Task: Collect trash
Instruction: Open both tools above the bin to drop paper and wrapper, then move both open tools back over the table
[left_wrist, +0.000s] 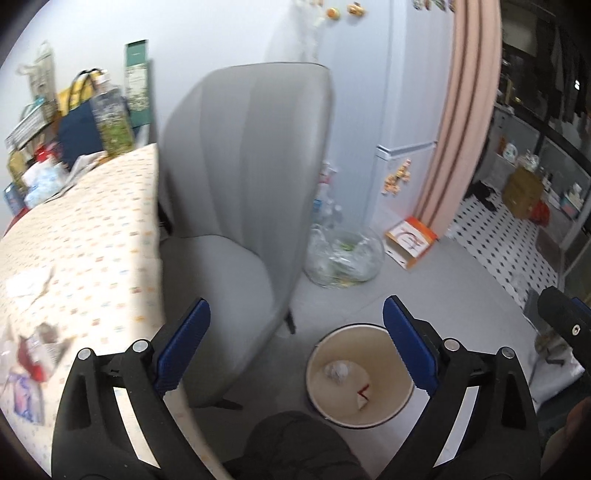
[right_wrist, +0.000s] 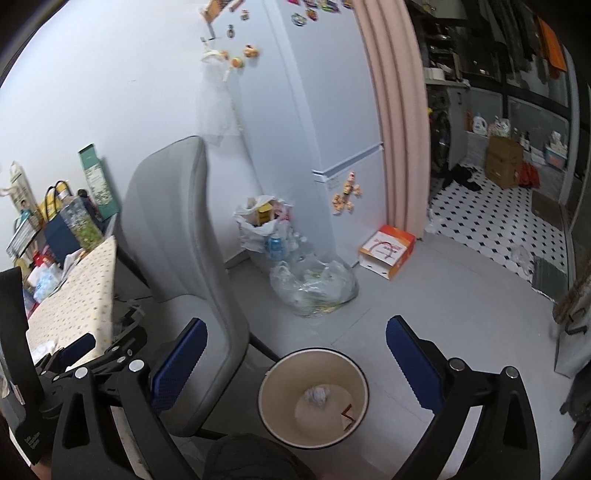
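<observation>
Now both the left gripper (left_wrist: 295, 354) and right gripper (right_wrist: 297, 363) gape empty above the bin (right_wrist: 313, 400); wrappers (left_wrist: 35, 360) at 9 o'clock on the counter (left_wrist: 92, 229) may slip off if pinched loosely.

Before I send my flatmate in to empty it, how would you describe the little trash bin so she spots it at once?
Find the grey chair pulled up to the dotted tablecloth. On the grey floor beside its legs stands the trash bin, round and cream. Unlike the clear plastic bags by the fridge, it is rigid, open-topped, with a crumpled paper ball inside.
</observation>
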